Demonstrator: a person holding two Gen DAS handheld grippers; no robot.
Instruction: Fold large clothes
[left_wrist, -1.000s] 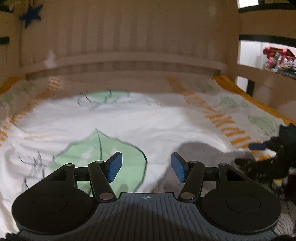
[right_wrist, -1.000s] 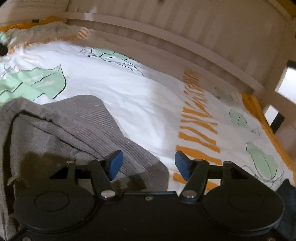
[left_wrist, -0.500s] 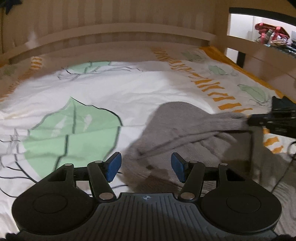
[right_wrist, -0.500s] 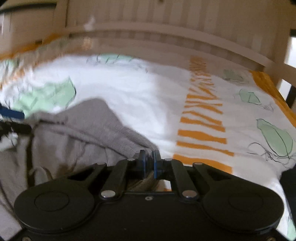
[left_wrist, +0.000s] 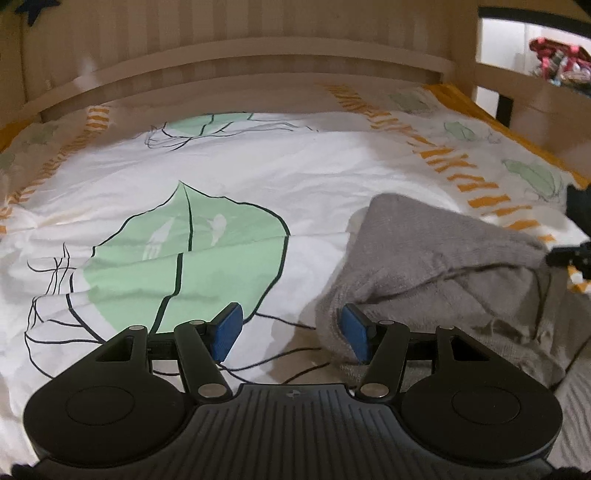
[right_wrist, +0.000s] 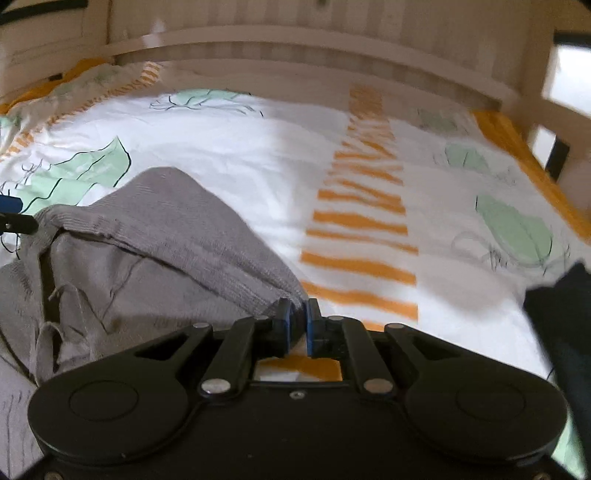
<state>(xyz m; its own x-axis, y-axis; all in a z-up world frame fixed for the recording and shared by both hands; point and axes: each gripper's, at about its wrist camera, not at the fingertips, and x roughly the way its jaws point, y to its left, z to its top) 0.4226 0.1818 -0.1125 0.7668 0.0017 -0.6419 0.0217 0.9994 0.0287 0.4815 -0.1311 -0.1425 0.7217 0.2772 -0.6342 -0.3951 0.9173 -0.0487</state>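
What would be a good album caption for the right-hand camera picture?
Right gripper pinches a corner of the grey knitted garment on a leaf-print bedspread.

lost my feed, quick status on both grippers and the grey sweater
Right gripper shut on grey sweater edge. Left gripper open at the sweater's other edge, nothing pinched. Sweater bunched on the leaf-print bedsheet. Nothing in the way.

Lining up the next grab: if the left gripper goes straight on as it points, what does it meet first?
Probably the leaf-print bedsheet; the open left gripper has the grey garment edge at its right pad, though depth is unclear.
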